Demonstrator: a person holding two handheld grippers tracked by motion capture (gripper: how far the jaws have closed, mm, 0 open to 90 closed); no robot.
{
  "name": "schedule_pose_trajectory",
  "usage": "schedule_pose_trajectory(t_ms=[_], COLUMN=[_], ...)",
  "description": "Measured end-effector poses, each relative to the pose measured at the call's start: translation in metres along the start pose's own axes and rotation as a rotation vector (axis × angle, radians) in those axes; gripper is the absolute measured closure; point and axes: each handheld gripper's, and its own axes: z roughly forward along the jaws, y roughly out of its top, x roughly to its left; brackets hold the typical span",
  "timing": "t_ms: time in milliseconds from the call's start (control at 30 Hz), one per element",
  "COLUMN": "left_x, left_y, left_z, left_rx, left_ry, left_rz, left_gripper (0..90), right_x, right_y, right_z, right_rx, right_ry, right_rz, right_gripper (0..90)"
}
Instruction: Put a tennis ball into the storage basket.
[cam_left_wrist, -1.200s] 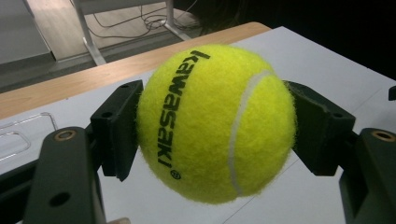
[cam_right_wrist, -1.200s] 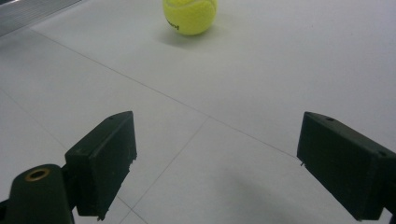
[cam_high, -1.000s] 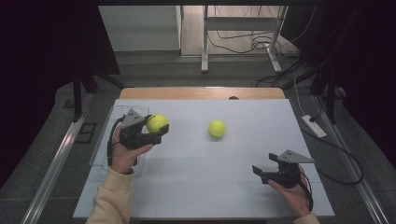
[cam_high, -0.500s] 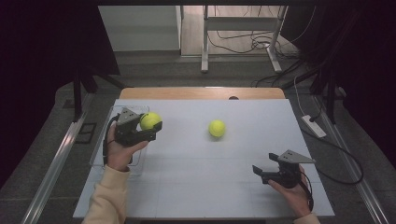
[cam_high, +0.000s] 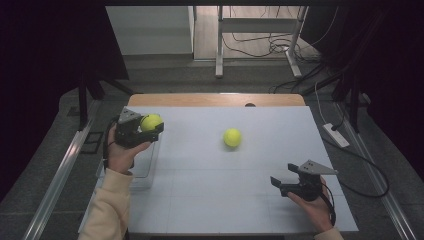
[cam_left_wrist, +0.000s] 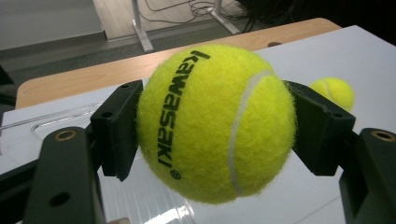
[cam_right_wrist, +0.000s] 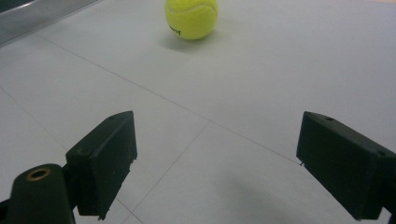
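My left gripper (cam_high: 149, 125) is shut on a yellow tennis ball (cam_high: 151, 122), held in the air over the table's left side. Up close, that ball (cam_left_wrist: 215, 122) carries black "kawasaki" lettering and sits squeezed between both jaws. A second tennis ball (cam_high: 232, 137) rests on the white table (cam_high: 210, 195), right of centre; it also appears as a ball (cam_right_wrist: 192, 17) ahead of my right gripper. My right gripper (cam_high: 280, 182) stands open near the front right of the table, nothing between its jaws (cam_right_wrist: 219, 163).
A clear plastic tray (cam_high: 142, 167) lies at the table's left edge, beneath my left hand. The table's wooden far edge (cam_high: 215, 99) borders a floor with desk legs and cables. A power strip (cam_high: 336, 135) lies right of the table.
My left gripper has carried the held ball leftward and slightly away from me, toward the clear tray. The right gripper and the loose ball have stayed put.
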Motion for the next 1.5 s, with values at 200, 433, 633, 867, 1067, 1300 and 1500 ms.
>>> schedule_pose_trajectory(t_ms=[200,433,633,867,1067,1300,1500], left_x=[0.01,0.02,0.028,0.039,0.048,0.054,0.065], left_y=[0.001,0.001,0.002,0.003,0.004,0.005,0.006], left_z=[0.005,0.01,0.013,0.015,0.015,0.015,0.019], left_rx=[0.016,0.03,0.042,0.056,0.065,0.074,0.097], left_ry=[0.021,0.048,0.067,0.1,0.122,0.145,0.17], left_rz=[-0.011,-0.016,-0.025,-0.034,-0.046,-0.046,-0.056], left_gripper=[27.1,27.1,27.1,27.0,27.1,27.0,27.0], right_x=[0.0,-0.001,0.0,0.0,-0.001,-0.001,-0.001], right_y=[0.0,0.0,0.0,0.0,0.0,0.0,0.0], right_z=[0.001,0.001,0.001,0.002,0.003,0.002,0.003], right_rx=[0.001,0.003,0.002,0.003,0.006,0.005,0.005], right_ry=[0.001,-0.002,-0.002,-0.001,-0.006,-0.007,-0.007], right_rz=[0.004,0.006,0.005,0.005,-0.001,0.003,-0.002], right_gripper=[12.3,12.4,12.4,12.5,12.5,12.6,12.6])
